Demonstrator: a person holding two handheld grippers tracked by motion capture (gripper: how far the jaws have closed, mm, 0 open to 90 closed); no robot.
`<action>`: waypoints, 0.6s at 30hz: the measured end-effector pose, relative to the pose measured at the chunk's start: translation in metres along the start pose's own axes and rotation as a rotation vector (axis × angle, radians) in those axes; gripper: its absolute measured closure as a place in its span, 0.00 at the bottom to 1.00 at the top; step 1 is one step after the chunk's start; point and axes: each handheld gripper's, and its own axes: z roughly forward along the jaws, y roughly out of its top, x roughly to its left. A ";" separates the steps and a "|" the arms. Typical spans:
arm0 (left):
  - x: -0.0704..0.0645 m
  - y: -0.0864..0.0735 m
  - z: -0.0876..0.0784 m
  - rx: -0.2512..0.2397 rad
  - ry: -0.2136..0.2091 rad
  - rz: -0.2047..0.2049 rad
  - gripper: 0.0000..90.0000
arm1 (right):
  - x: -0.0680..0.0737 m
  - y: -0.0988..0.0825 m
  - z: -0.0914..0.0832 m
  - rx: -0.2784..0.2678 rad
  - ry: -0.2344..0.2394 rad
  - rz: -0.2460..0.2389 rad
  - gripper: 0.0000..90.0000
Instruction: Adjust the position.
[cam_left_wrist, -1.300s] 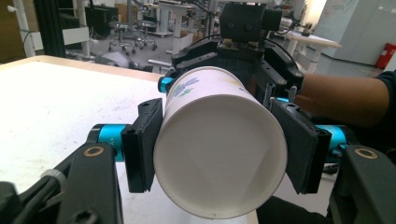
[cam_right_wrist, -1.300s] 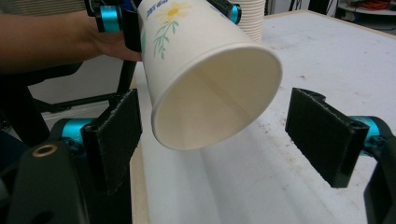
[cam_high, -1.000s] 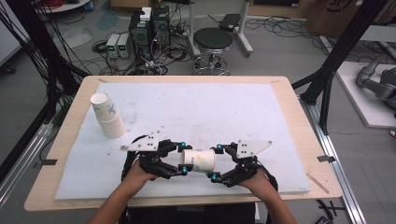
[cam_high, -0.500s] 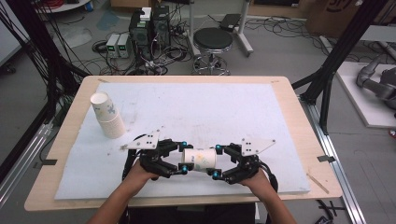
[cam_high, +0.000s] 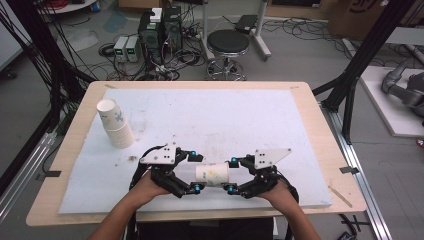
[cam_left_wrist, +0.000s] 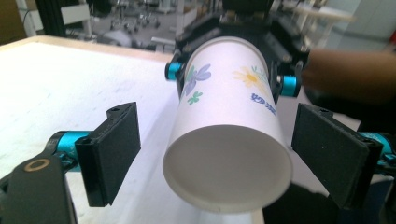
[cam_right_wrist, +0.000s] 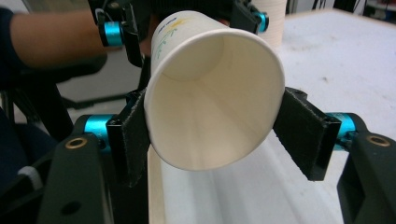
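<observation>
Right gripper — jaws have just been closing, and its pads now press on the rim end of the paper cup, one on each side of the open mouth. The cup lies on its side, held level in the air between the two grippers, mouth toward the right gripper's camera. Gripping at the rim makes sense: it is the stiffest part of a thin-walled cup and least likely to buckle.

Left gripper — jaws have just been opening and now stand wide apart. In the left gripper view the cup's base end sits between the pads with a clear gap on both sides, so this gripper carries none of the load. Judged as a hand-over from left to right, caught at the point where the receiving side has clamped and the giving side has let go.

In the high view the cup hangs above the near edge of the white mat, the left gripper and right gripper facing each other across it — both hands close to the person.

A stack of paper cups stands well apart at the mat's far left, tilted; likely the source or destination of the single cup.
</observation>
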 end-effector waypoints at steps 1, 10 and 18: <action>0.000 0.001 -0.001 0.014 0.005 0.006 0.17 | 0.000 0.000 0.000 0.000 0.000 0.000 0.35; -0.002 0.008 -0.002 0.105 0.053 0.036 0.17 | -0.003 0.020 -0.003 0.181 -0.054 -0.048 0.35; -0.003 0.011 0.005 0.171 0.065 0.065 0.17 | -0.003 0.038 0.001 0.300 -0.072 -0.105 0.35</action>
